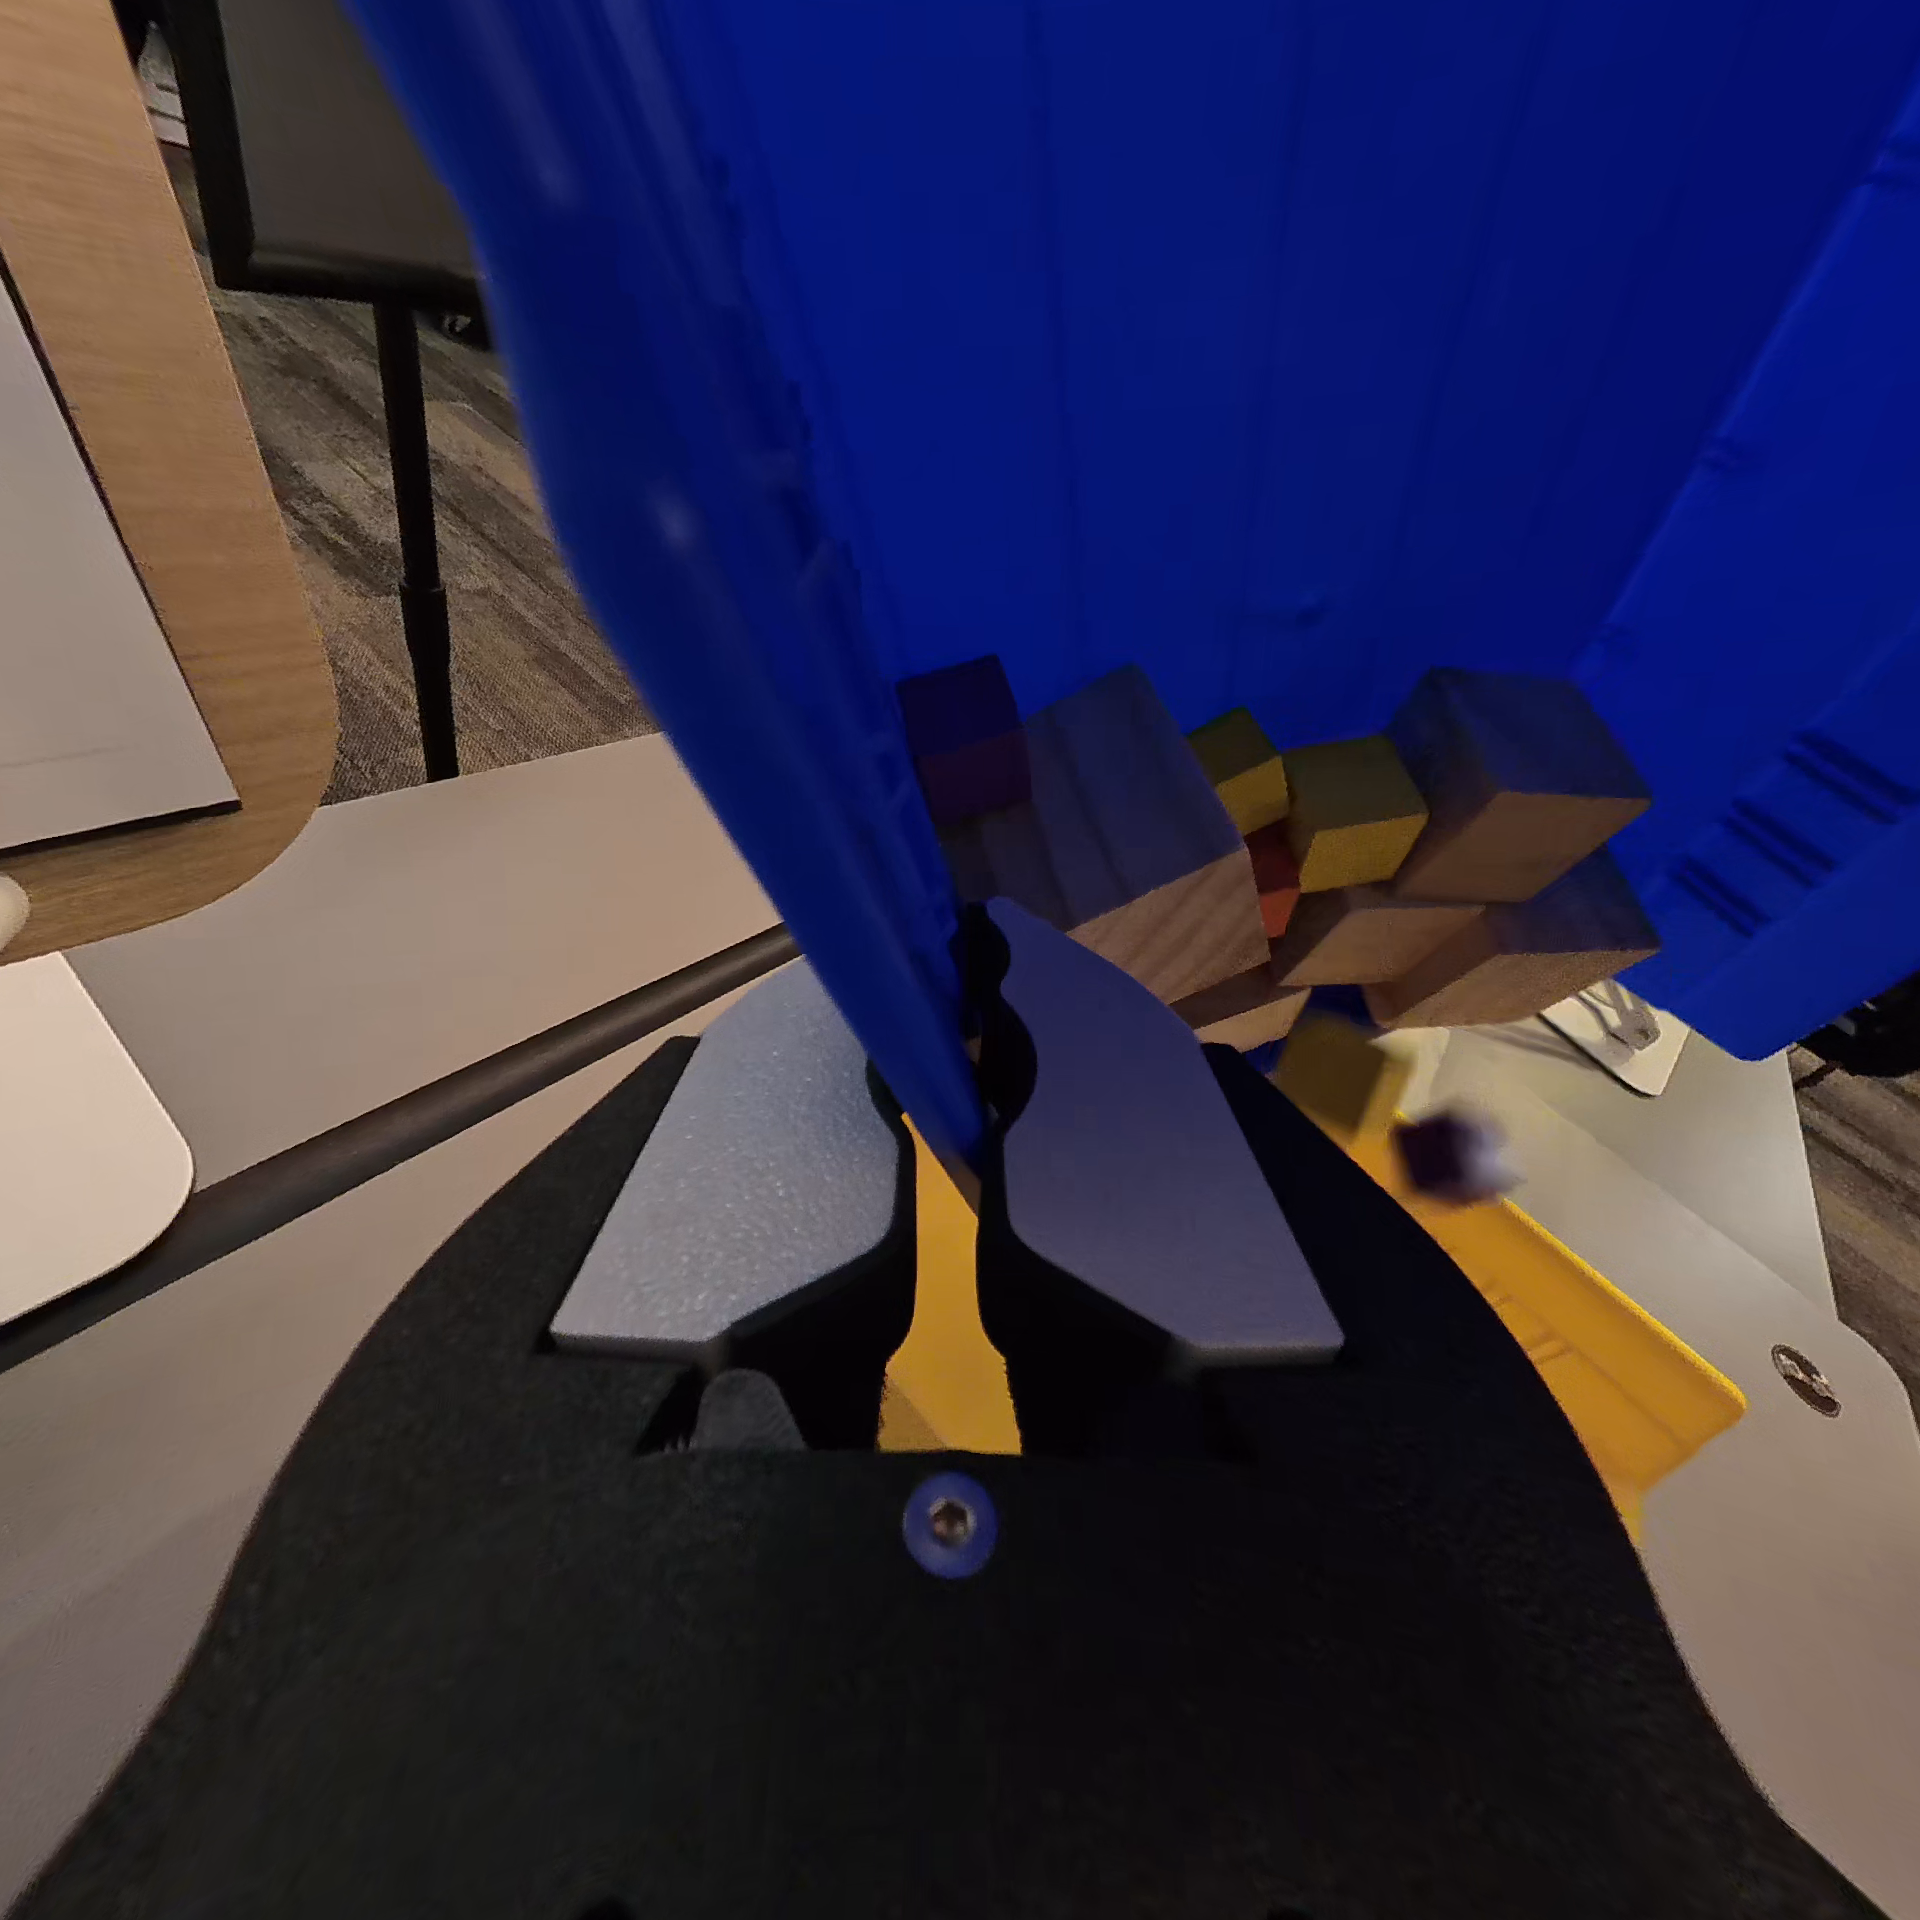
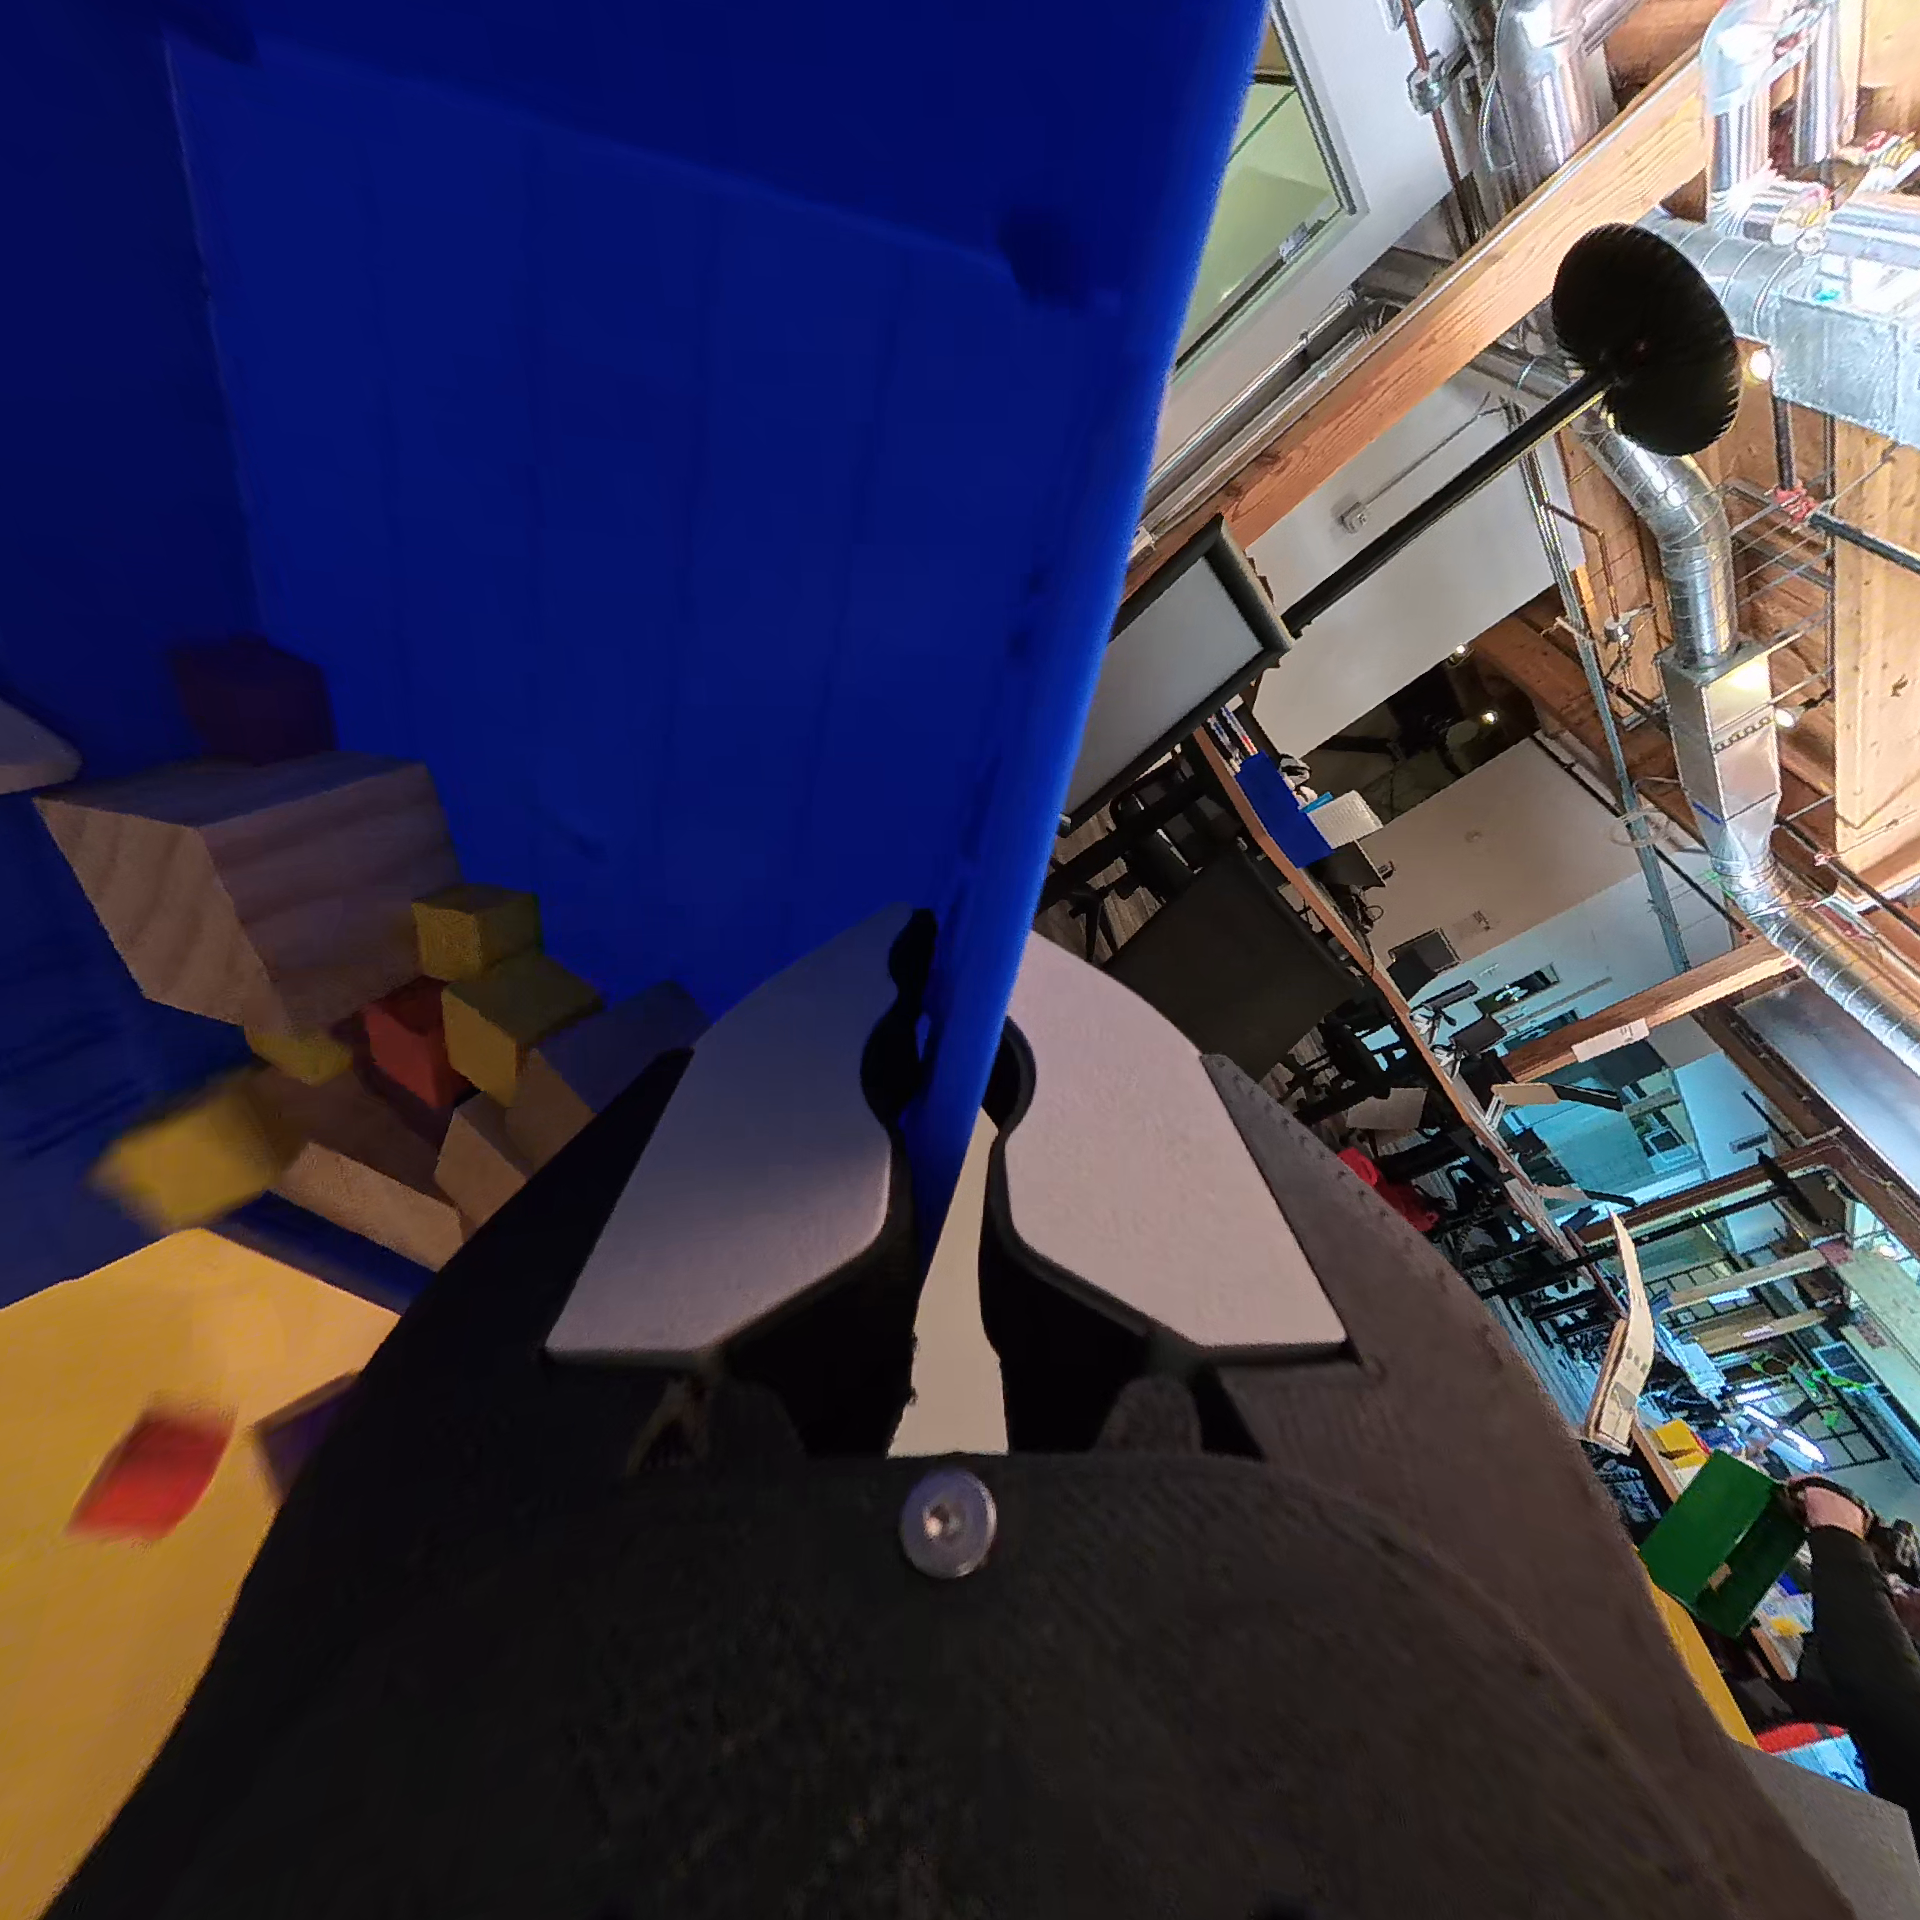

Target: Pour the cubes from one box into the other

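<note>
The blue box (image 1: 1195, 364) was held steeply tipped above the yellow box (image 1: 1621, 1361), which lay on the grey desk (image 1: 436, 935) directly beneath the spill. The left claw (image 1: 971, 1039) was clamped on one side wall of the blue box, and the right claw (image 2: 935, 1049) was clamped on the opposite wall, each wall pinched between the two fingers. A heap of cubes (image 1: 1299, 862), plain wood mixed with yellow, red and purple ones, was gathered at the lowered mouth, and several were caught in mid-fall: a small dark cube (image 1: 1444, 1158) in the left wrist view, and a red cube (image 2: 151, 1475) and a yellow cube (image 2: 192, 1158) in the right wrist view, all blurred. The pour was judged to be well under way but unfinished. The far edge of the yellow box could not be made out clearly, so how well the mouth was centred over it was uncertain. The main risk was judged to be cubes bouncing or tumbling past the yellow rim onto the desk if the heap released at once. A slip of a thin wall in either grip could twist the blue box and throw the stream aside.
</note>
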Demonstrator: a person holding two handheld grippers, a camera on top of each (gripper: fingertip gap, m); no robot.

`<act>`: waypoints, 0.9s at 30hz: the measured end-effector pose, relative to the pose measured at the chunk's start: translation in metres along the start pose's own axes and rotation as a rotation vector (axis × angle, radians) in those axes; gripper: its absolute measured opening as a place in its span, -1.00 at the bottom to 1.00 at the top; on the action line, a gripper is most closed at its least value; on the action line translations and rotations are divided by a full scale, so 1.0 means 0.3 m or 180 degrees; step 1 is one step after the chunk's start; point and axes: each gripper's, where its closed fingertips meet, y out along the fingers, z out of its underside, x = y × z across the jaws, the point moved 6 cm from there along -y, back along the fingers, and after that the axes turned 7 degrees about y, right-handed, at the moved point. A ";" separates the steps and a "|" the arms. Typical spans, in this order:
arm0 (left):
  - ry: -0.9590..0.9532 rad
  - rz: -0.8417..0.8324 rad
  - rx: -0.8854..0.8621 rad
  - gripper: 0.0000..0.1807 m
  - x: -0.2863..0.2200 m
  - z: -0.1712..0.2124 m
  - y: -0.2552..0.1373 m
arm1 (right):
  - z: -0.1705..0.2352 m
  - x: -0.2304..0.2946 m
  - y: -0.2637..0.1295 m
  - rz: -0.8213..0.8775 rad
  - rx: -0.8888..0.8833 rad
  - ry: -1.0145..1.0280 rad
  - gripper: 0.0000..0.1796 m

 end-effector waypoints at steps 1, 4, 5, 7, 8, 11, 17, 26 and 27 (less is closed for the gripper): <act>-0.0007 0.0002 0.0001 -0.94 0.002 0.002 -0.001 | -0.001 0.004 -0.002 0.0003 -0.0009 -0.0009 -0.93; -0.0032 0.0007 0.0021 -0.94 0.009 0.010 -0.002 | 0.004 0.014 0.000 -0.0008 0.0004 -0.0023 -0.93; -0.0023 0.0003 0.0026 -0.93 0.010 0.013 -0.002 | 0.006 0.016 0.002 -0.0013 0.0010 -0.0020 -0.93; -0.0009 -0.0005 0.0028 -0.93 0.010 0.019 -0.001 | 0.010 0.020 0.002 -0.0006 0.0004 -0.0030 -0.92; -0.0005 -0.0004 0.0016 -0.93 0.010 0.022 -0.001 | 0.011 0.022 0.001 0.0002 -0.0008 -0.0037 -0.92; -0.0029 0.0017 -0.0018 -0.94 0.010 0.029 0.001 | 0.012 0.027 -0.006 0.0027 -0.0046 -0.0078 -0.92; -0.0029 0.0040 -0.0050 -0.94 0.002 0.032 0.006 | 0.010 0.024 -0.014 0.0057 -0.0076 -0.0124 -0.92; -0.0038 0.0087 -0.0104 -0.93 -0.015 0.032 0.012 | 0.000 0.014 -0.032 0.0117 -0.0125 -0.0211 -0.92; -0.0028 0.0086 -0.0097 -0.93 -0.016 0.034 0.012 | 0.003 0.014 -0.032 0.0114 -0.0122 -0.0209 -0.92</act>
